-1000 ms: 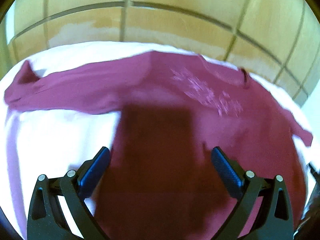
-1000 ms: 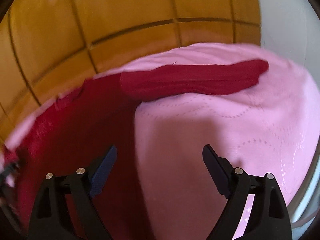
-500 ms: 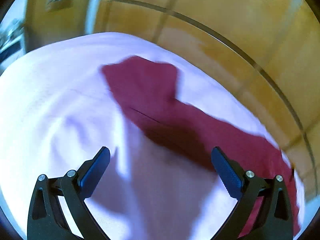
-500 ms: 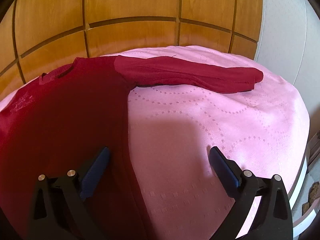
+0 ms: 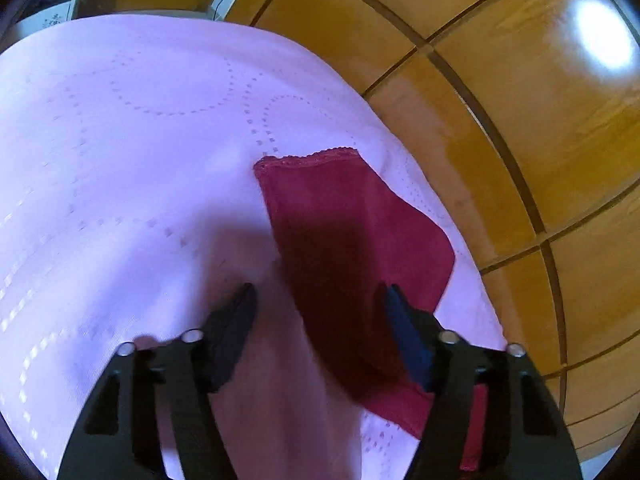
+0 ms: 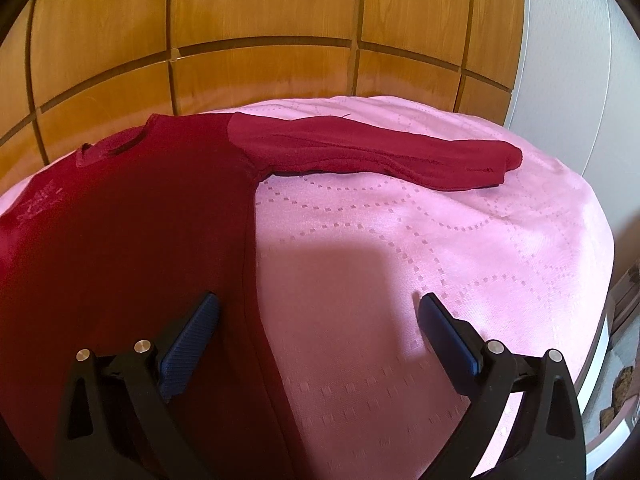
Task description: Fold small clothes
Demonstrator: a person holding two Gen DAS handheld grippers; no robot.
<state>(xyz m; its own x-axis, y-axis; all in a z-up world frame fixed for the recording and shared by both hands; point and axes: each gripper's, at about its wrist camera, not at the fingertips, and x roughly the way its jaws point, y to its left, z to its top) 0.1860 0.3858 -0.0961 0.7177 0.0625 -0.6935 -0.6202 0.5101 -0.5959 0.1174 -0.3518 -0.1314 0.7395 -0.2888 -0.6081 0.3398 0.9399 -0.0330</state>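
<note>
A dark red long-sleeved shirt [image 6: 132, 216] lies flat on a pink patterned bedspread [image 6: 460, 248]. Its right sleeve [image 6: 384, 152] stretches out to the right. In the left wrist view the other sleeve [image 5: 352, 232] lies straight, its lace-trimmed cuff [image 5: 308, 158] at the far end. My left gripper [image 5: 318, 312] is open and empty, low over this sleeve, with its right finger above the cloth. My right gripper [image 6: 318, 320] is open and empty, straddling the shirt's side seam below the armpit.
A wooden panelled headboard [image 6: 260, 40] runs behind the bed, also in the left wrist view [image 5: 520, 120]. A white wall [image 6: 568, 60] stands at the right. The bed edge [image 6: 600, 360] drops off at the right.
My left gripper swung left from the shirt's body to the left sleeve and came down close to it. My right gripper steadied over the shirt's right side seam and lowered slightly.
</note>
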